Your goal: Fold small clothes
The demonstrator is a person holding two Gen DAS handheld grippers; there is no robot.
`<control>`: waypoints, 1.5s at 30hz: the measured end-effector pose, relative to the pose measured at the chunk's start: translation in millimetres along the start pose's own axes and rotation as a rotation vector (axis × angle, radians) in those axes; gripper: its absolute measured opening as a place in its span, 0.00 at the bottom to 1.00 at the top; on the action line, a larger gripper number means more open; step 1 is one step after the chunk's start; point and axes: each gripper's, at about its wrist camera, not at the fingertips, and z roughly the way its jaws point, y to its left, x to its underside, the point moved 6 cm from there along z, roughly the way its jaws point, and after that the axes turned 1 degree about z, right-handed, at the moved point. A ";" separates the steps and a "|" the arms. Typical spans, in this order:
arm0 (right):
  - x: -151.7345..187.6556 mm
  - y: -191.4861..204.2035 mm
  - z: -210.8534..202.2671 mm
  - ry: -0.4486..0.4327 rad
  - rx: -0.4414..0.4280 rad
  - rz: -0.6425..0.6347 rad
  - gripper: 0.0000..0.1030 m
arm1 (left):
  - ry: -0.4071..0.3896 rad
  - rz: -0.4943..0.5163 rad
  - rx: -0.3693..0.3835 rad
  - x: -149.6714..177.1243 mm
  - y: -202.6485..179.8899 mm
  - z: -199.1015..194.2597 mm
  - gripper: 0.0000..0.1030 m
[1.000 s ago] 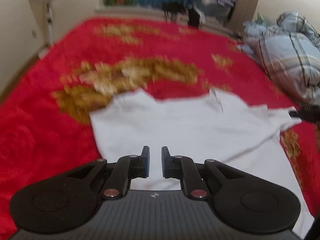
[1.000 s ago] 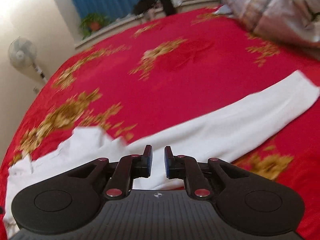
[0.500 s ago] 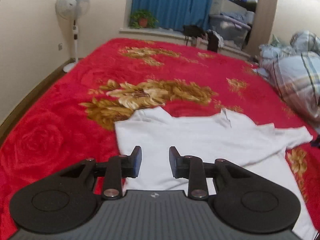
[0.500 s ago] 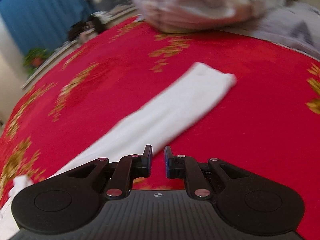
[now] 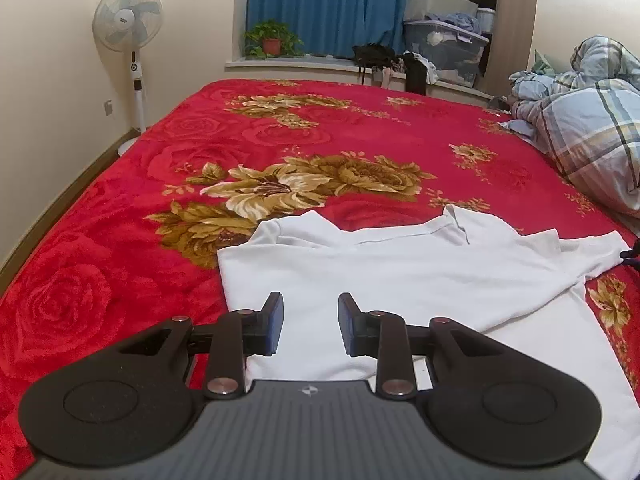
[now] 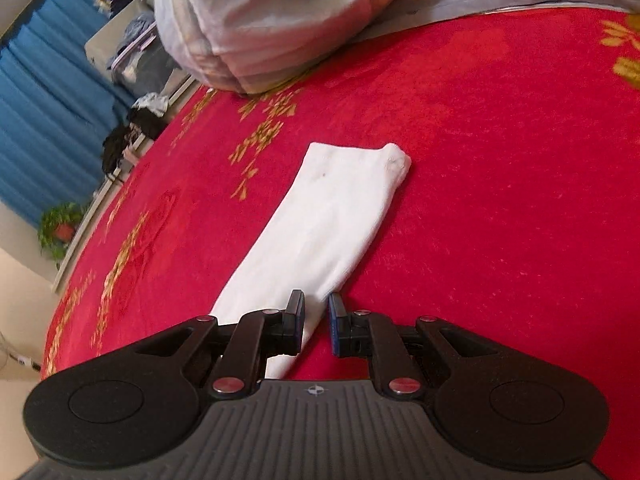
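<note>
Counts: 1 white shirt (image 5: 400, 280) lay on the bed (image 5: 120, 240), near its front edge, w/ 1 long sleeve (image 6: 332, 220) stretched toward the right edge. 1 checked quilt (image 5: 592, 128) sat bunched at the bed's far right corner. Off the bed: 1 standing fan (image 5: 128, 28), 1 potted plant (image 5: 272, 38), 1 blue curtain (image 5: 320, 4), approx. 2 storage boxes (image 5: 444, 36). 2 grippers: left (image 5: 310, 324), right (image 6: 316, 324).

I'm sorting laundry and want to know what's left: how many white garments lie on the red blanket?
1: a white shirt spread on the red blanket ahead of the left claw; its sleeve stretches out before the right claw. Others could lie outside both views.
</note>
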 end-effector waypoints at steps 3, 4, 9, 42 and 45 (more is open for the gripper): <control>-1.5 1.0 1.9 -0.013 0.003 0.024 0.13 | 0.004 -0.007 -0.003 0.5 5.3 1.3 0.32; -1.2 2.2 2.7 -0.016 0.007 0.022 0.13 | 0.004 -0.013 -0.003 0.3 7.3 1.2 0.32; -0.3 15.9 -5.4 -0.065 -0.010 -0.022 0.03 | -0.006 -0.031 0.000 -1.2 13.9 -3.2 0.32; 269.4 277.9 -252.4 0.185 -0.434 -0.886 0.11 | 0.187 -0.410 0.224 12.9 31.7 75.5 0.32; 245.5 245.9 -247.4 0.127 -0.381 -0.775 0.16 | 0.243 -0.418 0.210 24.6 22.4 103.5 0.31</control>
